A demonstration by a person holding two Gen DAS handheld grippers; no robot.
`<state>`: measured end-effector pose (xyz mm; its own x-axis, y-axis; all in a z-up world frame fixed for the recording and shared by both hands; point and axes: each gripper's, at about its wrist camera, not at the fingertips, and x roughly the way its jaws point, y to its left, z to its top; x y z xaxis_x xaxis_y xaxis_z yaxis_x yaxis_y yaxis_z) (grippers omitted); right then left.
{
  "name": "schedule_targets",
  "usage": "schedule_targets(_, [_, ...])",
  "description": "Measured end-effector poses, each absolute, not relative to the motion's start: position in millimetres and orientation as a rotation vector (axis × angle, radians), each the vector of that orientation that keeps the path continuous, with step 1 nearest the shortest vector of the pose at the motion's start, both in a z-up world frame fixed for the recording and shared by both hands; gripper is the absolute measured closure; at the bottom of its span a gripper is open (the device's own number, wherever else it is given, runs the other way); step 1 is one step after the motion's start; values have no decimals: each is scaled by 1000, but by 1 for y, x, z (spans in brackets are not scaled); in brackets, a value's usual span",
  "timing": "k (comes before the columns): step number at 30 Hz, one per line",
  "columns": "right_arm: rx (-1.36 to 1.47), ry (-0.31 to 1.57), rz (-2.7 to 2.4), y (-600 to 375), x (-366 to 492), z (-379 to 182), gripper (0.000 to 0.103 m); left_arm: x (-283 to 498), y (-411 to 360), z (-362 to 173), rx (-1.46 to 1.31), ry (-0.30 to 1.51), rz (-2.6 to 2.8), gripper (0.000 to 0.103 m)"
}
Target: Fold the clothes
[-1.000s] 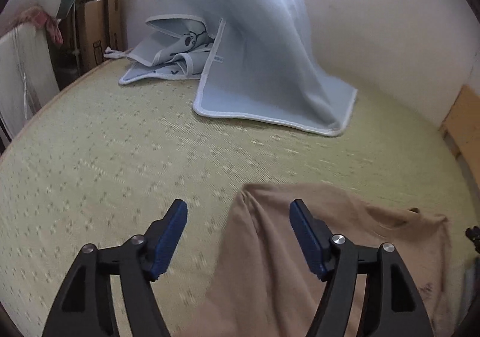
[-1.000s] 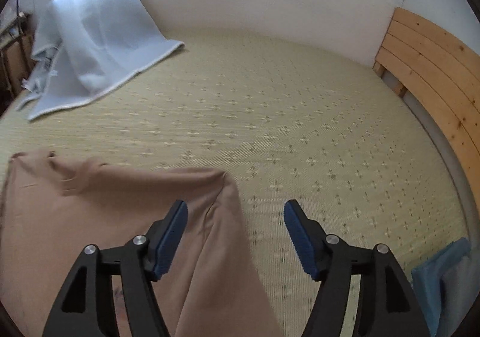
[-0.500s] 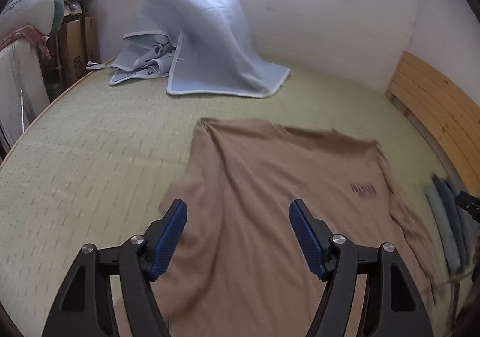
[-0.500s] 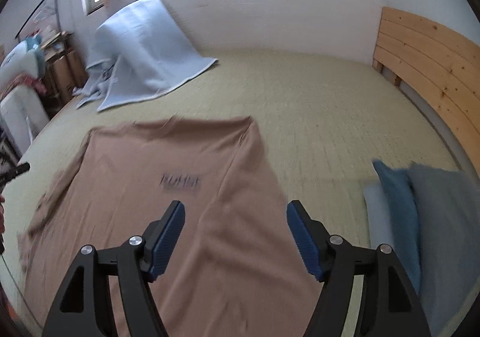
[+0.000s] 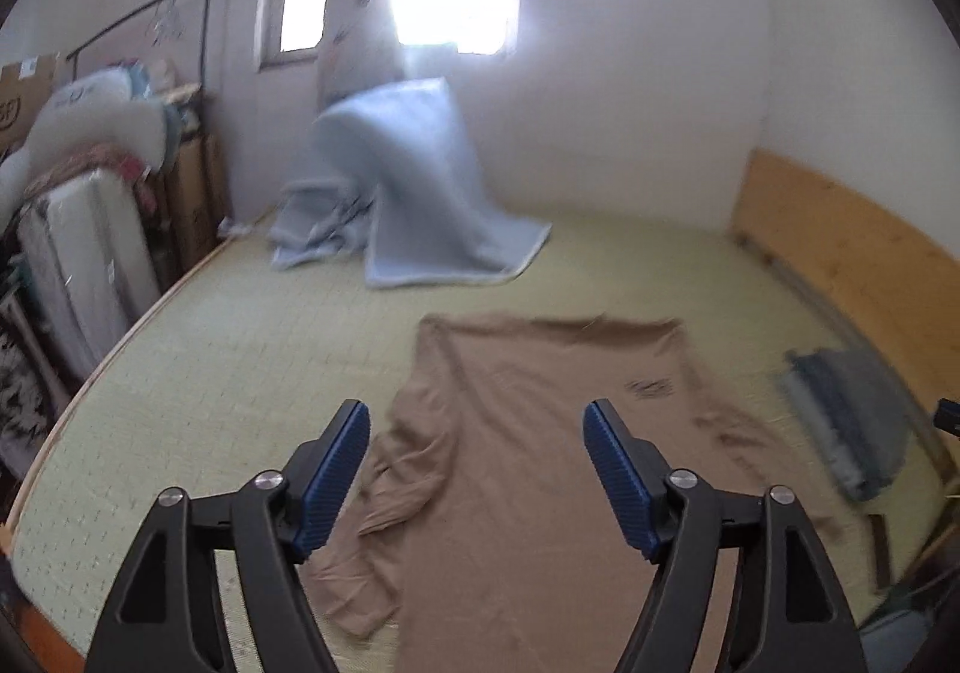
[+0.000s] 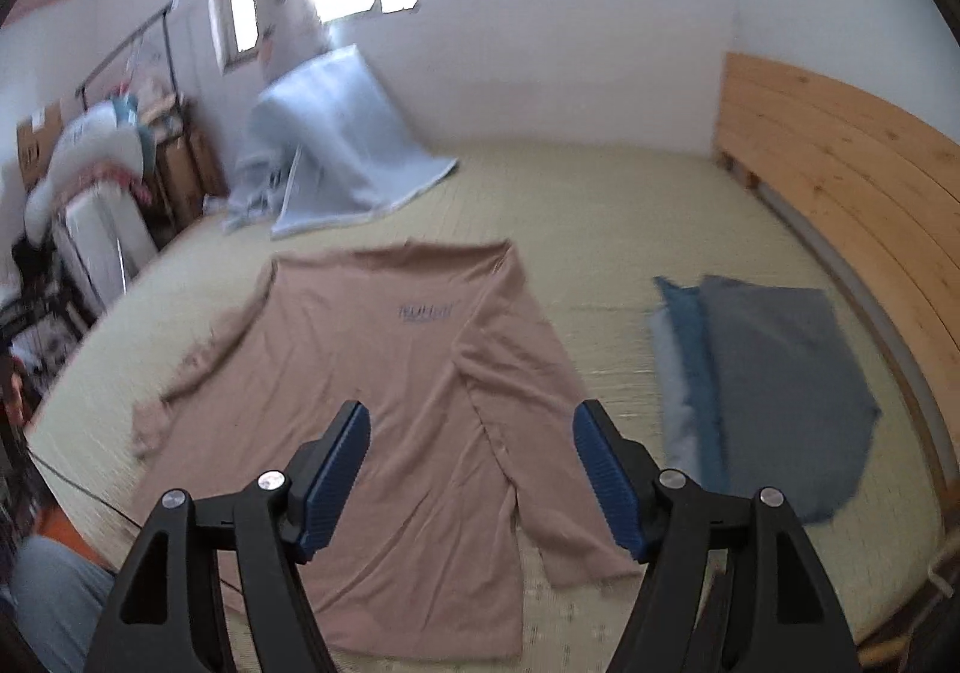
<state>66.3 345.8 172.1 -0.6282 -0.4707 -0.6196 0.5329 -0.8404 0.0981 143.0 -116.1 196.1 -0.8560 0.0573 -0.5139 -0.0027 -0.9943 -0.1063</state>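
A tan long-sleeved shirt (image 5: 540, 433) (image 6: 396, 391) lies spread flat on the green mat, collar end far from me, a dark print on its chest. Its sleeves trail along both sides, the left one rumpled. My left gripper (image 5: 477, 454) hovers above the shirt's near left part; its jaws are opening and nothing is between the blue pads. My right gripper (image 6: 471, 454) hangs above the shirt's right sleeve, open and empty. Both grippers are well clear of the cloth.
Folded grey and blue clothes (image 6: 762, 373) (image 5: 846, 415) lie on the mat (image 6: 600, 217) to the right of the shirt. A wooden headboard (image 6: 840, 157) lines the right side. A pale blue blanket (image 5: 414, 193) is heaped by the far wall. Bedding and boxes (image 5: 78, 193) stand left.
Both grippers have pulled back and risen away from the shirt's far corners. The shirt, earlier close under the pads, now lies released and spread out below.
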Motion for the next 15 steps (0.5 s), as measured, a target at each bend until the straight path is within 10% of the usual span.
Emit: schedule_targets(15, [579,-220,-2478,451,163,280,29,190,65,289,-613,-119,2628,18])
